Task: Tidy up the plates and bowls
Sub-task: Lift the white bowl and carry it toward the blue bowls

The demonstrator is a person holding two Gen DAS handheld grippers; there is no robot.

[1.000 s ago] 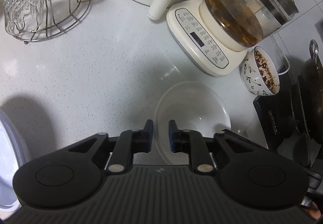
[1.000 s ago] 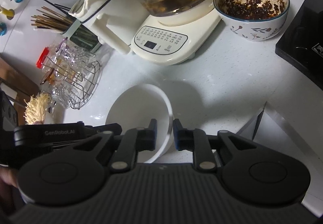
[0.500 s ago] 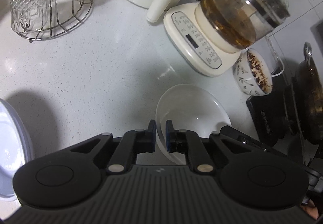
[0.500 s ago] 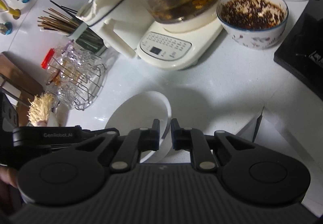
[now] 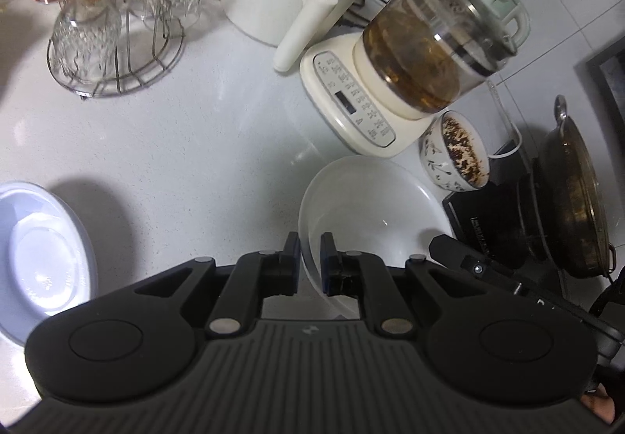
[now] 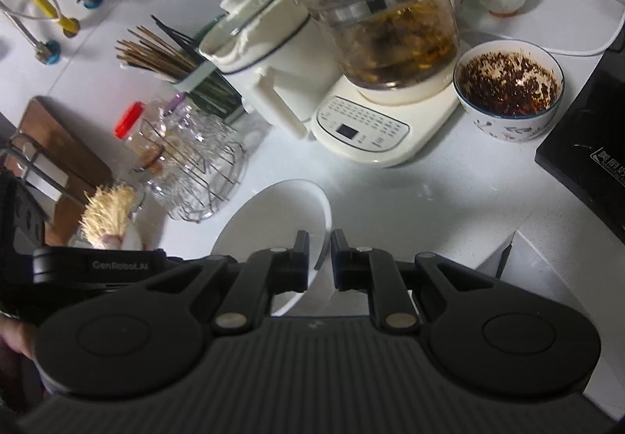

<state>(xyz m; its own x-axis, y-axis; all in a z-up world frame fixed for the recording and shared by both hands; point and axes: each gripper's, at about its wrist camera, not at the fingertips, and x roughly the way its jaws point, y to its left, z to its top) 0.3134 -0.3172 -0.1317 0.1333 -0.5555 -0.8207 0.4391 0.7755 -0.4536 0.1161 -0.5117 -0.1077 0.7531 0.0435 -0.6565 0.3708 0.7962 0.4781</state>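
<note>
While both grippers pinch opposite rims of the white bowl (image 5: 371,215), left gripper (image 5: 310,258) and right gripper (image 6: 320,258) clamped tight, it hangs above the counter (image 5: 195,145) near its front edge. Probably light-ish, stiff, slick, breakable, so rim grips seem right.

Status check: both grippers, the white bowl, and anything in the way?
Left gripper shut on white bowl rim. Right gripper shut on the opposite rim. Bowl tilted, off the counter. Patterned bowl and kettle base close beyond.

White bowl (image 5: 375,207) now lifted, tilted.
</note>
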